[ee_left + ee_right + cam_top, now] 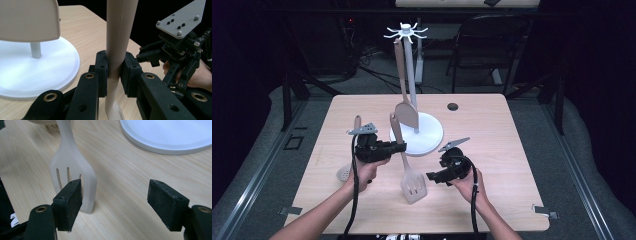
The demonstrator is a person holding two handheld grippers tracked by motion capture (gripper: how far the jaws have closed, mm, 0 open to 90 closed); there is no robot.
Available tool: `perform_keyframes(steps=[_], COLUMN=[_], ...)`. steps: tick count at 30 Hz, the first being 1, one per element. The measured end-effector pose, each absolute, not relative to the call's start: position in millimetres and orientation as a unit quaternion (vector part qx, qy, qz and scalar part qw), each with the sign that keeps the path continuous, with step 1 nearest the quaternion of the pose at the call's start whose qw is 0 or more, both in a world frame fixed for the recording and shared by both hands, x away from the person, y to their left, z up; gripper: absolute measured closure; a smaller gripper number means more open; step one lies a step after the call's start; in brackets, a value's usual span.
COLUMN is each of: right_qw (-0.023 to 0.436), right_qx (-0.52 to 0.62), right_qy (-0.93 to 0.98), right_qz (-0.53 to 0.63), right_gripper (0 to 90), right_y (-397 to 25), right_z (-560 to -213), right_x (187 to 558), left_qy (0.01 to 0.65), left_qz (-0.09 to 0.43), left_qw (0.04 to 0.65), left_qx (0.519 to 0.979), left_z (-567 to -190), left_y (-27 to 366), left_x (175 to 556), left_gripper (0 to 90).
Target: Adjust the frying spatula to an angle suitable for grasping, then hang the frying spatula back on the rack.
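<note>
Left gripper (399, 147) clamps slotted spatula (412, 182) handle, frame centre, blade tip on table (492, 165). Right gripper (432, 176) open beside blade. Lift straight, aim handle hole at rack (407, 34) hook.

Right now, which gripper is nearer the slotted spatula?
Left. The left gripper is clamped on the slotted spatula at its handle, while the right gripper sits open just beside the blade, not gripping it.

Beige slotted spatula (411, 172), white round stand base (428, 136), pale wood-grain table (512, 165), black claw pads (68, 203)
</note>
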State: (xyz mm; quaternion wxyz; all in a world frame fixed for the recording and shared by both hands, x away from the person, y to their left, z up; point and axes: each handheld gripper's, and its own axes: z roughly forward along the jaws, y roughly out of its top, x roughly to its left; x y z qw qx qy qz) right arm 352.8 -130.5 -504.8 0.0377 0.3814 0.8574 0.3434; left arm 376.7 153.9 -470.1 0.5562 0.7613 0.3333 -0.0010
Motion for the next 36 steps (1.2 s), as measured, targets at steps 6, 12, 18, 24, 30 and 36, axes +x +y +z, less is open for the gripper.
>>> perform_keyframes(steps=[6,12,18,24,30,36], right_qw=[0.04,0.043,0.047,0.045,0.048,0.061], right_qx=[0.39,0.401,0.405,0.408,0.412,0.415], right_qy=[0.854,0.849,0.848,0.848,0.846,0.844], right_qz=[0.342,0.34,0.339,0.335,0.336,0.334], right_gripper=[27.2,27.2,27.4,27.4,27.5,27.0], right_y=[-136.9,-143.0,-146.4,-147.6,-149.8,-151.6], right_z=[-505.0,-505.5,-506.2,-507.2,-506.7,-506.7], right_x=[355.6,358.3,359.4,361.2,361.5,362.5], left_qy=[0.325,0.319,0.311,0.299,0.29,0.275], left_qz=[0.009,0.015,0.023,0.037,0.051,0.062], left_qw=[0.557,0.556,0.556,0.554,0.553,0.547], left_qx=[0.765,0.767,0.77,0.776,0.779,0.788], left_z=[-463.7,-458.1,-448.9,-436.3,-424.9,-416.4], left_y=[152.3,151.0,150.2,148.5,144.5,138.6], left_x=[379.2,381.7,382.7,386.8,390.3,393.6], left_gripper=[77.2,77.2,77.2,77.2,77.2,77.2])
